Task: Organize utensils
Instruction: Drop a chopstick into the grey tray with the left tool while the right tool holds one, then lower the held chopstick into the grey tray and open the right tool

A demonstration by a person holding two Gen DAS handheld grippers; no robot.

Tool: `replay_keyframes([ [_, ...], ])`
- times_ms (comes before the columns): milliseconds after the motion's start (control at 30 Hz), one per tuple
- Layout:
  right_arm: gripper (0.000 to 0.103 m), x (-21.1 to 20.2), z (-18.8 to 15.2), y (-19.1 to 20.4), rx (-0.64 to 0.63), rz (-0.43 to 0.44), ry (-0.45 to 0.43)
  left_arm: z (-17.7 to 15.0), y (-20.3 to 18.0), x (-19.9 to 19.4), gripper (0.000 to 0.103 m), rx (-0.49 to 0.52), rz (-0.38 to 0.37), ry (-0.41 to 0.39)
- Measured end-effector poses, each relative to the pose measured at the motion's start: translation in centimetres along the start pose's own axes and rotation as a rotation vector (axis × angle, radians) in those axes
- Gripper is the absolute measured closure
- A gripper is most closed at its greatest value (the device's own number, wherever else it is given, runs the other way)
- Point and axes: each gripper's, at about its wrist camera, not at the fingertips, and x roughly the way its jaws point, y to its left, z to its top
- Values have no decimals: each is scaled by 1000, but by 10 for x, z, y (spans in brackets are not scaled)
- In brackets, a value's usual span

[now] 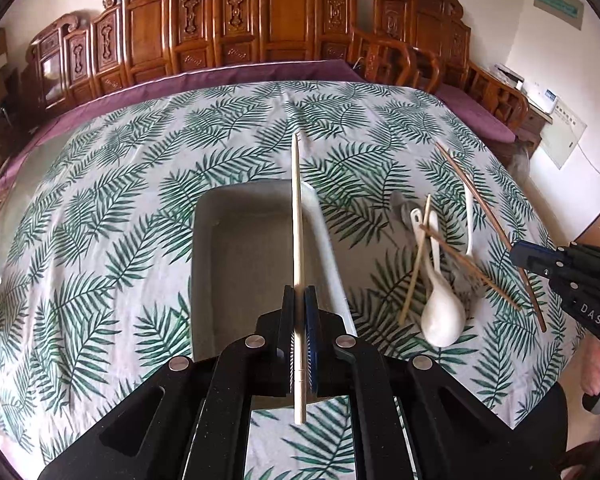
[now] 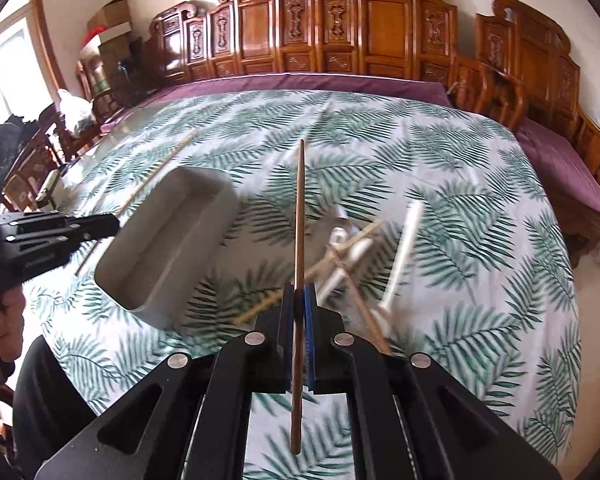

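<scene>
- One large table takes up both views, and we see its leaf-print cloth (image 1: 112, 208) spread across the whole top, with carved wooden chairs (image 1: 228, 20) lined up behind the far edge.
- We see a grey rectangular tray (image 1: 244, 256) on the cloth, its long axis running away from us in the left view; it looks empty.
- We hold the left gripper (image 1: 299, 300) over the tray's right side, its jaws clenched on a pale chopstick (image 1: 297, 208) that points straight ahead along the fingers, running lengthwise with the tray.
- We hold the right gripper (image 2: 299, 300) clamped on a dark brown chopstick (image 2: 300, 208), likewise pointing forward, above the cloth to the right of the tray.
- We see white spoons (image 1: 440, 292) and crossed chopsticks (image 1: 472, 264) lying in a loose pile on the cloth, to the tray's right.
</scene>
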Motion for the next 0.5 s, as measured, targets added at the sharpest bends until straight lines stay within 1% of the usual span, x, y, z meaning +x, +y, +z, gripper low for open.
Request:
replay_keyframes([
  [167, 97, 6, 10, 28, -22, 26, -1, -6, 16, 8, 99, -22, 4, 19],
  [233, 97, 8, 14, 40, -31, 38, -1, -8, 22, 11, 99, -34, 19, 25],
  [267, 97, 10, 16, 46, -37, 43, 1, -8, 25, 12, 97, -39, 21, 25],
  [300, 97, 12, 17, 52, -43, 49, 3, -9, 29, 12, 94, -48, 19, 27],
  [500, 97, 27, 24, 80, -76, 67, 24, -11, 46, 1, 88, -74, 1, -1],
])
